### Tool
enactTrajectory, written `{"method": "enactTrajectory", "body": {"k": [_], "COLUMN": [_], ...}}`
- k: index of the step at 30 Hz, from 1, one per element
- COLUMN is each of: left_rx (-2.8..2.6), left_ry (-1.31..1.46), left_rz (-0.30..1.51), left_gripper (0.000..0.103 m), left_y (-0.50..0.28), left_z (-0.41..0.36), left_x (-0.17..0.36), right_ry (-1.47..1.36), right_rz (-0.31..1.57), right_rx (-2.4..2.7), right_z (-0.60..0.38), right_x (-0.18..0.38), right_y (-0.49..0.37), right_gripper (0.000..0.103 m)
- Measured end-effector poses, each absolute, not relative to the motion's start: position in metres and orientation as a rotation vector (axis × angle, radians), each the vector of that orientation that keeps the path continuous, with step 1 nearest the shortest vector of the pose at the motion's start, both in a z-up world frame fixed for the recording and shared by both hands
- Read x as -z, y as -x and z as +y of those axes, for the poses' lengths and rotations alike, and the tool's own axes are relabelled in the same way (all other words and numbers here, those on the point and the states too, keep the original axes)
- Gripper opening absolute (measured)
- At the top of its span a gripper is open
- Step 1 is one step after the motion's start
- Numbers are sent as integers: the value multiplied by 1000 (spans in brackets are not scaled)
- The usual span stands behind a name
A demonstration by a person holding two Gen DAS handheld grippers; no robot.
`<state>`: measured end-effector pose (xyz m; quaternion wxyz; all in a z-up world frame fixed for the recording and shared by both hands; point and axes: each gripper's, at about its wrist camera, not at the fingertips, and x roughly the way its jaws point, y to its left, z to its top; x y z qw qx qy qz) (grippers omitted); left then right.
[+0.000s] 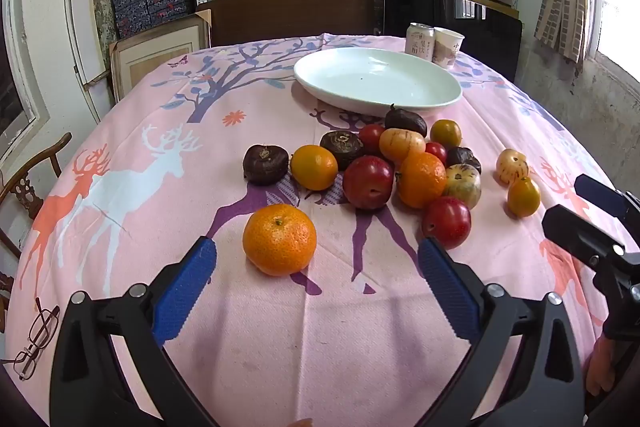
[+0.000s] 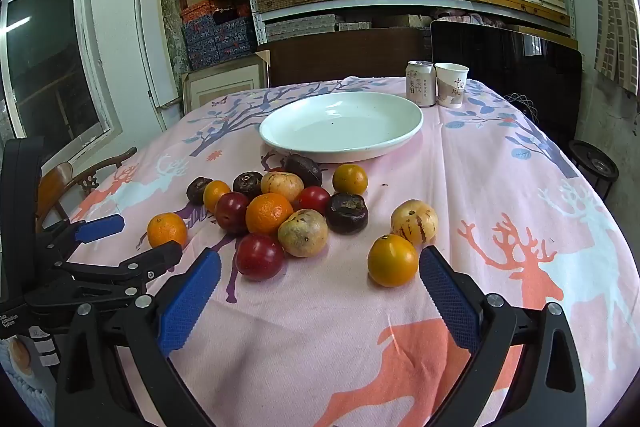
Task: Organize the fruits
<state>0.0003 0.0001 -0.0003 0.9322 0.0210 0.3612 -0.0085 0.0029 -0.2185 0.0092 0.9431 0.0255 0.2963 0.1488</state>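
Fruit heaped before the plate.
Left gripper and right gripper both gape wide, holding nothing.

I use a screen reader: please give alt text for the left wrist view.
Open left gripper hovers over a pink deer-print tablecloth, a mandarin just ahead between its fingers. Beyond lie mixed fruits and an empty white plate.

I am seeing loose fruits lying heaped on the pink cloth: oranges, red plums, dark chestnut-like ones, pale striped melons. White plate is sitting empty behind them.
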Motion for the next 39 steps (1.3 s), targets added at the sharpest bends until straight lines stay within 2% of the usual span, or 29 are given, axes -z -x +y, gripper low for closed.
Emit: {"method": "enactTrajectory", "body": {"k": [14,23,28,32,37,39], "left_rx": [14,61,-10,-1,6,-12], "left_ry": [-39,168,37,-17,-39,-17], "left_rz": [756,983,1002,1017,1010,1011], "left_gripper": [99,99,99,99,99,99], "left_y": [-6,-38,-52,-58,-58,-60], "left_z": [-1,38,30,26,23,23], "left_x": [3,35,41,41,41,41], "right_ry": [-54,-167,-238,-126,167,134], "right_rz": [615,815,921,948,978,984], "right_rx": [-310,-300,-292,-243,-268,-296], "right_z": [-219,-237,-252,-251,-229,-235], "right_x": [-9,17,33,38,45,45], "right_y": [-4,-32,-46,-54,-51,-50], "right_gripper": [100,100,100,100,100,100]}}
